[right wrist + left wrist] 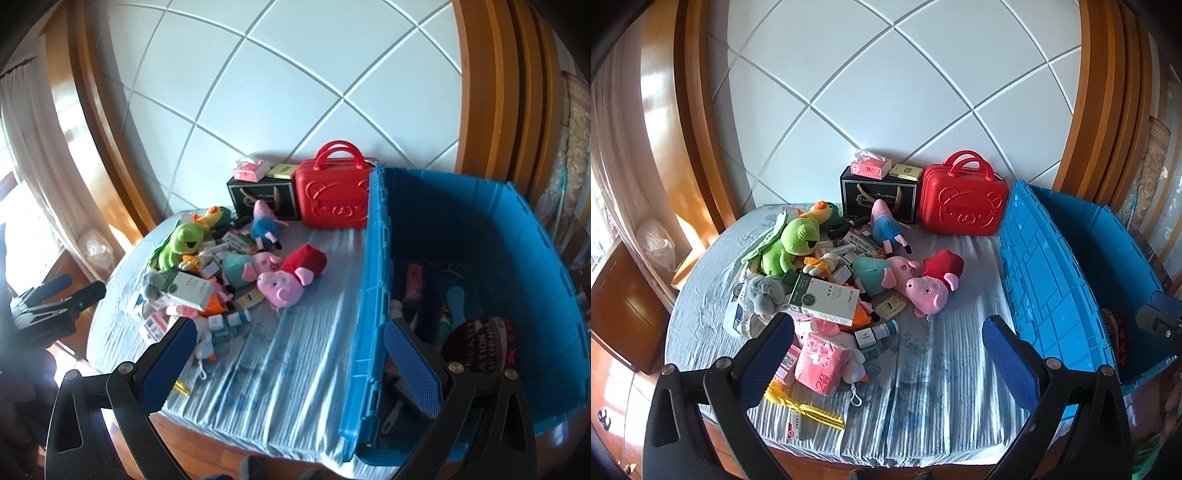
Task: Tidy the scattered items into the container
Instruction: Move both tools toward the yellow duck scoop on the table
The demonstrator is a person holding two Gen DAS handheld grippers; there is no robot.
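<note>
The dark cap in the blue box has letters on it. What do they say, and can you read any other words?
"ATION" and "ORNIA": partial white letters on the dark cap inside the blue crate.
Green and white box: print too small to read.
Medicine box: Chinese print, too blurred.
Pink tissue pack: print unreadable.
Black gift bag: gold script, unreadable.

Both wrist views look down, well back — sharing the toy pile (827, 291) and bin (373, 295).
</note>
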